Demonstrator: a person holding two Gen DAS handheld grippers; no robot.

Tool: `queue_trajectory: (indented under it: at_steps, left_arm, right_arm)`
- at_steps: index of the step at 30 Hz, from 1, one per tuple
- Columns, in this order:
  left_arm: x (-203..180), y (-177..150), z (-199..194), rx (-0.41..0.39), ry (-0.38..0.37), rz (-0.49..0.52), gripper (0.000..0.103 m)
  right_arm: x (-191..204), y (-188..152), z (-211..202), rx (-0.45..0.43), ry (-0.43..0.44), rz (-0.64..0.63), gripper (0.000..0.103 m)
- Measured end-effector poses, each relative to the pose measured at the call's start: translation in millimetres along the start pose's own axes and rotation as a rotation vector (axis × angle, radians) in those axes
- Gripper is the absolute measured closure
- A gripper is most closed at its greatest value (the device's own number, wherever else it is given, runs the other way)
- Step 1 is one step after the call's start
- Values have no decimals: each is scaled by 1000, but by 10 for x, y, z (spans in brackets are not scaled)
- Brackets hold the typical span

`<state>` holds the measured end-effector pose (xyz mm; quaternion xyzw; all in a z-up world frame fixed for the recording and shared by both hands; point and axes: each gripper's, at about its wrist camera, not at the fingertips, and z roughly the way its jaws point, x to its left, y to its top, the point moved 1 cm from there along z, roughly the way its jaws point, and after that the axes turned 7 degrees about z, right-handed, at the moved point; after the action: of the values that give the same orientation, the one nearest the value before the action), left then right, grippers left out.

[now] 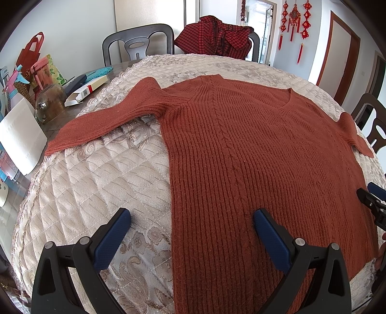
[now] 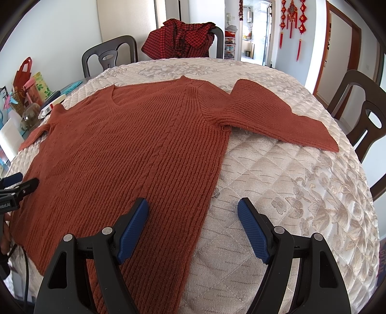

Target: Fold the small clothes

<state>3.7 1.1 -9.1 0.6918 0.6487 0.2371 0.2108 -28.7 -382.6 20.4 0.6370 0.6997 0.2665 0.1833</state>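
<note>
Left wrist: released left tongs point(image 1: 191, 223) astride sweater point(image 1: 241, 157) edge; released right tongs point(image 2: 193, 212) likewise.

A home dining room. Beyond the jaws, dark dining chairs point(image 2: 109, 54) ring a worktop covered by a quilted cream cloth point(image 2: 289, 193), one chair draped with a red checked garment point(image 2: 179, 39). Red Chinese knot ornaments point(image 1: 295, 21) hang on the far wall beside a wooden-framed doorway point(image 2: 342, 48).
</note>
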Motion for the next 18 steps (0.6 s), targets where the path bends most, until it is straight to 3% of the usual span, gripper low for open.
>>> queue_trajectory:
  at_steps: [18]
  left_arm:
    - [8,2,1,0,0,0,0]
  right_arm:
    - [18,-3,19,5,-3,-4,26]
